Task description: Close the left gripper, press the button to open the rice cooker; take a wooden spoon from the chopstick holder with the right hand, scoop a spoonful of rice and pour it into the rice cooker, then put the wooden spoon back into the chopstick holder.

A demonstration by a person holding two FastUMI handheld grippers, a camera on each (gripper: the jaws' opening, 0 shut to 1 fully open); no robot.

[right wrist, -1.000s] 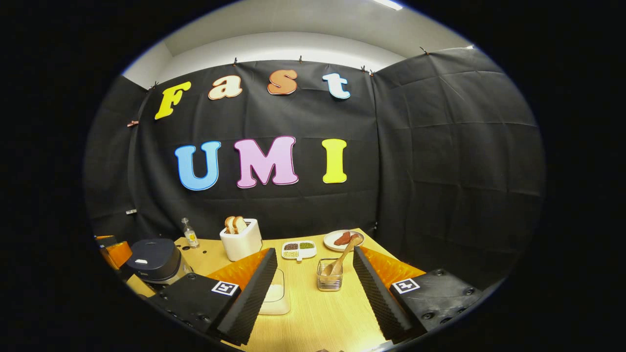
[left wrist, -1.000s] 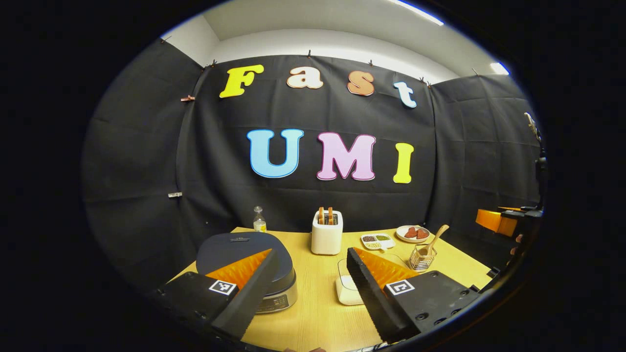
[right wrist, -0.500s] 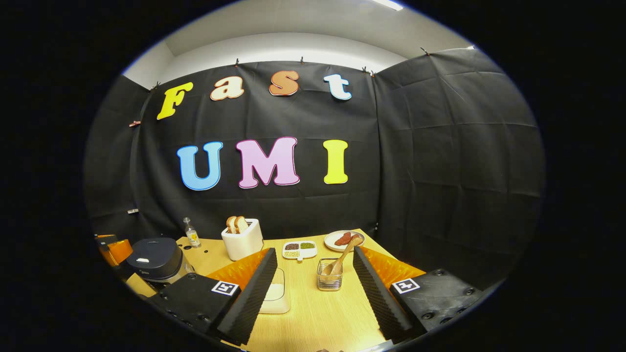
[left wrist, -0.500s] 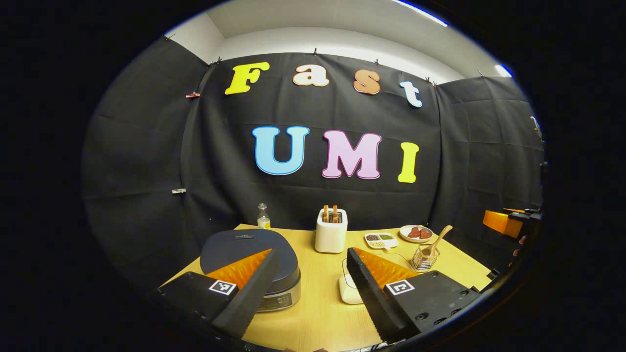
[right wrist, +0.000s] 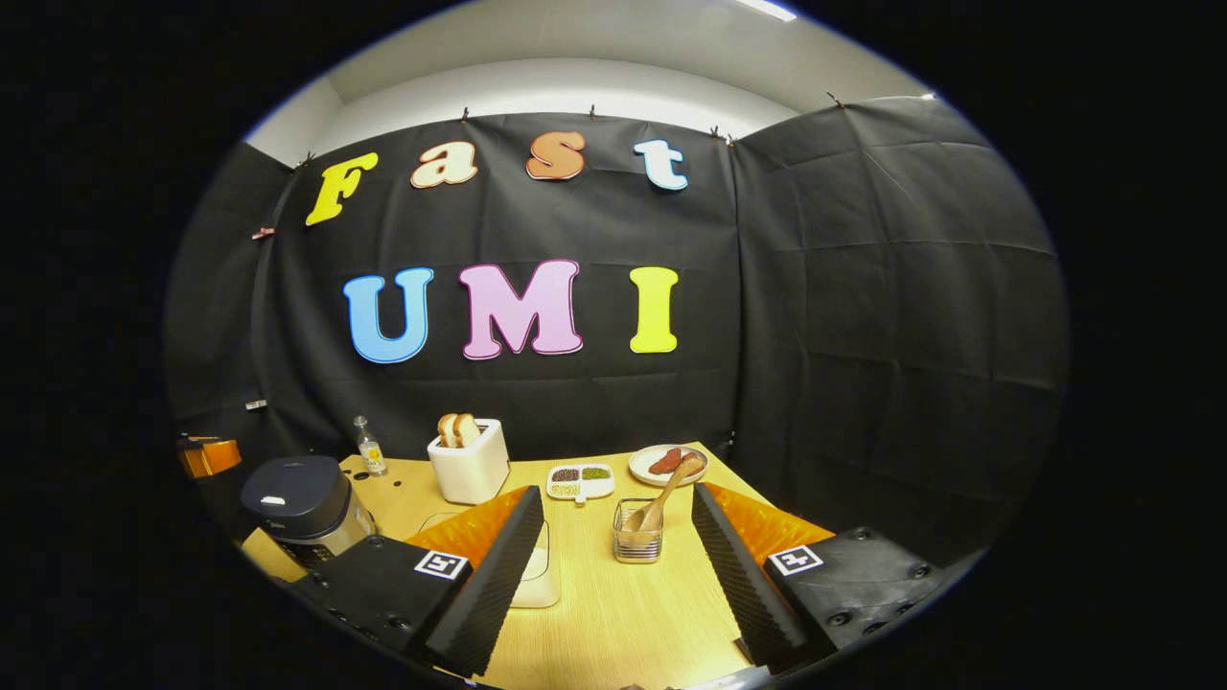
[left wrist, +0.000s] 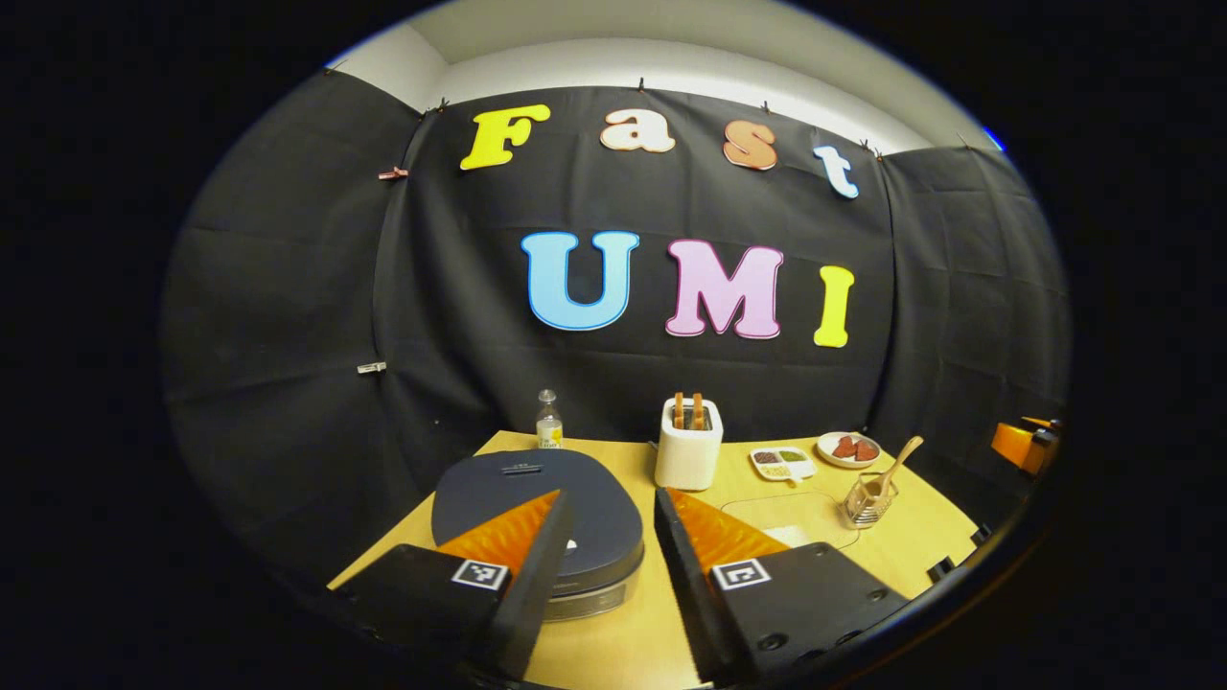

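The rice cooker [left wrist: 508, 484] with its dark lid down stands at the table's left, just ahead of my left gripper [left wrist: 612, 498]. Its fingers stand a narrow gap apart with nothing between them; the left finger overlaps the lid. In the right gripper view the cooker [right wrist: 292, 494] is far left. The wooden spoon [right wrist: 661, 494] leans in the wire chopstick holder [right wrist: 637, 541], straight ahead of my open, empty right gripper [right wrist: 615, 494]. In the left gripper view the spoon [left wrist: 896, 465] and holder [left wrist: 868, 498] are at the right. A clear box of rice [left wrist: 786, 517] lies between cooker and holder.
A white toaster [left wrist: 688, 455] with bread, a small bottle [left wrist: 548, 426], a divided dish [left wrist: 781, 463] and a plate [left wrist: 848, 448] stand along the back of the wooden table [right wrist: 613, 613]. Black cloth walls close the booth on three sides.
My left gripper's fingers have drawn closer together and it has shifted left, toward the cooker lid. The right gripper has barely moved.
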